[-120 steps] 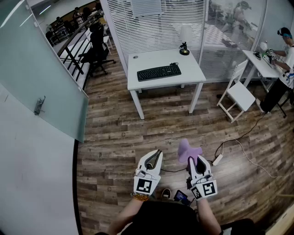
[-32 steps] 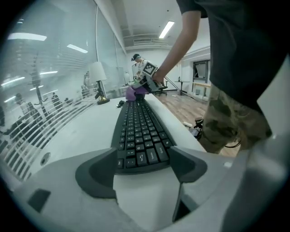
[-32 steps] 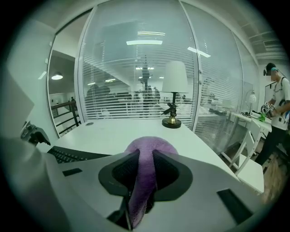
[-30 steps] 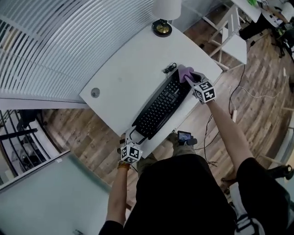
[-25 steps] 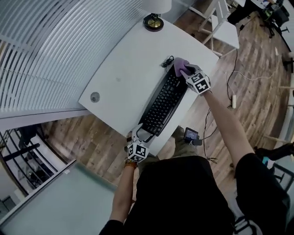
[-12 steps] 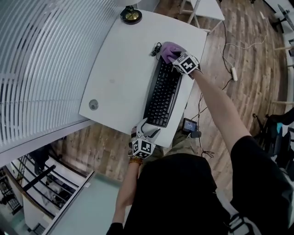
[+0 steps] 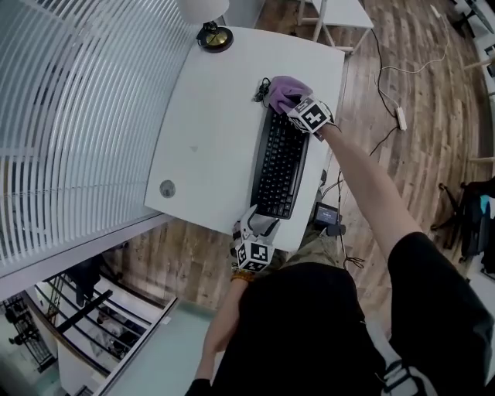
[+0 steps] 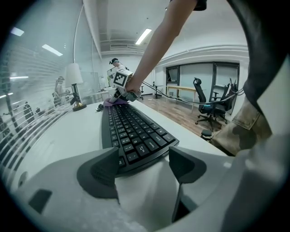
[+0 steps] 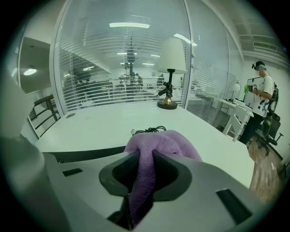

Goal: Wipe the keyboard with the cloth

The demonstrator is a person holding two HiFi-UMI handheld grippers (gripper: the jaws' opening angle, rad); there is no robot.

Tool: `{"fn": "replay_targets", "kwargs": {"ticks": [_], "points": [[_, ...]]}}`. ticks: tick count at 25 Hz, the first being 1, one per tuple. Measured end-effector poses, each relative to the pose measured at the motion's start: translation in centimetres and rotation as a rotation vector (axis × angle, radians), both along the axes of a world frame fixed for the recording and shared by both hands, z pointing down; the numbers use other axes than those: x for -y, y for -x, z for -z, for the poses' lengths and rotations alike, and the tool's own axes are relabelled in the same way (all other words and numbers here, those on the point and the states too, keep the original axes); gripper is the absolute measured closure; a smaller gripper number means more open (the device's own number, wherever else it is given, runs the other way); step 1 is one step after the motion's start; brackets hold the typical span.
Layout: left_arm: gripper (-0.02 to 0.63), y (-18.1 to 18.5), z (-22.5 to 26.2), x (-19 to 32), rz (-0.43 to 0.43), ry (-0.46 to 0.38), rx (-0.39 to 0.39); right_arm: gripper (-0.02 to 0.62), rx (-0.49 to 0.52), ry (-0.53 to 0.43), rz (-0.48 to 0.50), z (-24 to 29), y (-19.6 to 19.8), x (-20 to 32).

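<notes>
A black keyboard (image 7: 280, 166) lies lengthwise on the white table (image 7: 209, 116). At its far end my right gripper (image 7: 289, 99) is shut on a purple cloth (image 7: 283, 87), which bunches up over that end. In the right gripper view the cloth (image 9: 158, 142) is pinched between the pads and drapes forward, with the keyboard (image 9: 86, 154) as a dark strip to the left. My left gripper (image 7: 262, 223) sits at the near end. Its jaws are closing, but the pads stand apart on either side of the keyboard's (image 8: 136, 136) near corner without pressing on it.
A lamp (image 7: 209, 23) stands at the table's far corner, and a coiled cable (image 7: 263, 87) lies beside the cloth. A round grommet (image 7: 167, 188) is set in the table to the left. The table's right edge runs close along the keyboard. A chair (image 7: 340, 11) stands beyond.
The head view has swung round. The right gripper has kept the cloth at the keyboard's far end and sunk slightly. The left gripper has stayed at the near end.
</notes>
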State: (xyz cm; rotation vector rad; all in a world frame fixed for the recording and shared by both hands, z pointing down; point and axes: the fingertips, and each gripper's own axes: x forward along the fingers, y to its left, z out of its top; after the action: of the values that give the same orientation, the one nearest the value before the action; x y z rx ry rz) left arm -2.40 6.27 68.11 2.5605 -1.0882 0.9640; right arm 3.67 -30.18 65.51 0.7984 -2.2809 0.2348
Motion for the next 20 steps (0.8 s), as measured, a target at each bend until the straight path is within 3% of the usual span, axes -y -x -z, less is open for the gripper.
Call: {"fn": "replay_targets", "kwargs": {"ticks": [6, 11, 20], "points": [[0.267, 0.6, -0.1, 0.3, 0.001, 0.008, -0.035, 0.529, 0.013, 0.018, 0.039, -0.5, 1.3, -1.4], [0.287, 0.4, 0.2, 0.3, 0.032, 0.025, -0.099, 0.529, 0.012, -0.071, 0.045, -0.1, 1.6, -2.9], [0.282, 0.3, 0.1, 0.3, 0.038, 0.015, -0.086, 0.531, 0.014, -0.06, 0.102, -0.1, 2.4, -4.9]]}}
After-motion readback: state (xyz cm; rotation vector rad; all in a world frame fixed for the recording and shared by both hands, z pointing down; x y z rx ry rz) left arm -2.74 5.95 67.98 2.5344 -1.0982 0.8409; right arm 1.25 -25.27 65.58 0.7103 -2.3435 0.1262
